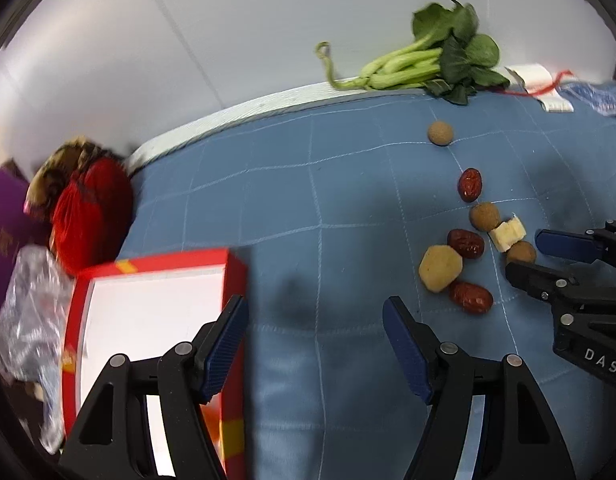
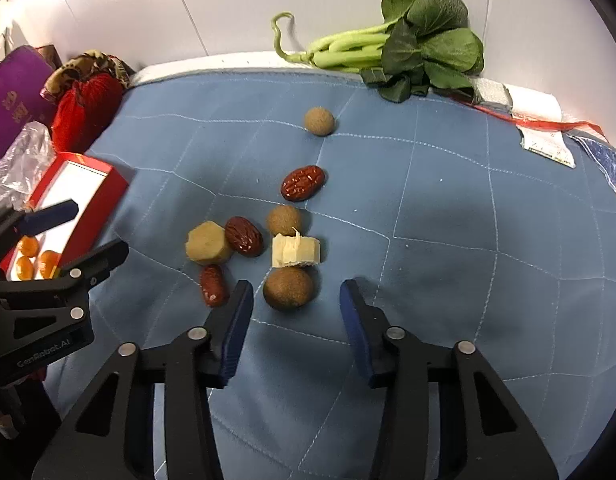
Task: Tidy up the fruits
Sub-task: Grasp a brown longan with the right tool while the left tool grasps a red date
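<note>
Because the brown round fruit (image 2: 288, 288) lies just ahead between its spread, empty jaws, use your right gripper (image 2: 296, 292); the left gripper (image 1: 313, 312), also spread, is farther.

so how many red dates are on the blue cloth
3: red date one sits below the far round brown fruit, red date two touches the pale chunk, red date three lies nearest, left of the right gripper.

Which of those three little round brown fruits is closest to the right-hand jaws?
The brown fruit just below the white banana piece, right at the open right gripper. The other two brown fruits lie farther up the blue cloth.
</note>
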Available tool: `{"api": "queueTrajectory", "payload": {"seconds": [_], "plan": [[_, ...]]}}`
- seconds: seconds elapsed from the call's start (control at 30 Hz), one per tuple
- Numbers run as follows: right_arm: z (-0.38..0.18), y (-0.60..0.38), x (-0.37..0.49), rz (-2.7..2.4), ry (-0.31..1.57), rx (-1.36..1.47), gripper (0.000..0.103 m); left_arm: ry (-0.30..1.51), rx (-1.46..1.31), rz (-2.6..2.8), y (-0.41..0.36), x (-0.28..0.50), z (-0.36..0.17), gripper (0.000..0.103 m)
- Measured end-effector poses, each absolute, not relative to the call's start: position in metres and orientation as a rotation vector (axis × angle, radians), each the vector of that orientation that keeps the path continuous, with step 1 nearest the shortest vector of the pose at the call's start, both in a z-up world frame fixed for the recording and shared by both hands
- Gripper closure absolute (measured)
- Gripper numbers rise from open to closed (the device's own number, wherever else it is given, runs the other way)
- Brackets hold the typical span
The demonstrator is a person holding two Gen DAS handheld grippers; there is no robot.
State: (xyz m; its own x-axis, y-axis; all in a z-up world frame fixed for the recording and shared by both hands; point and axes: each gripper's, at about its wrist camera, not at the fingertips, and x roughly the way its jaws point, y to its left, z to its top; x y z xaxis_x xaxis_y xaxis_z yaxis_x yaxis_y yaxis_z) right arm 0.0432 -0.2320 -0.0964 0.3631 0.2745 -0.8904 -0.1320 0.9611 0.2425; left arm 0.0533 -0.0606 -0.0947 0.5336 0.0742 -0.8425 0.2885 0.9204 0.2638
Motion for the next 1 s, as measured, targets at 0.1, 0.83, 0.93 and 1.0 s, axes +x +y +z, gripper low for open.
{"api": "queueTrajectory", "payload": {"seconds": [0.1,0.83,0.93,1.0], "plan": [[-0.101,-0.231,0.047,0.248,1.175,0.142,0.067,1.019,0.386,-0.183,-0.066,0.061,-0.099,0.035],[-0.094,-0.248,0.047,0.216,1.158,0.102,0.078,1.182,-0.006,-0.248,-0.084,0.062,-0.111,0.042],[-0.095,-0.254,0.048,0.205,1.161,0.124,0.078,1.202,-0.029,-0.227,-0.084,0.067,-0.119,0.041],[-0.095,-0.256,0.047,0.208,1.161,0.136,0.078,1.220,-0.082,-0.232,-0.079,0.069,-0.124,0.041]]}}
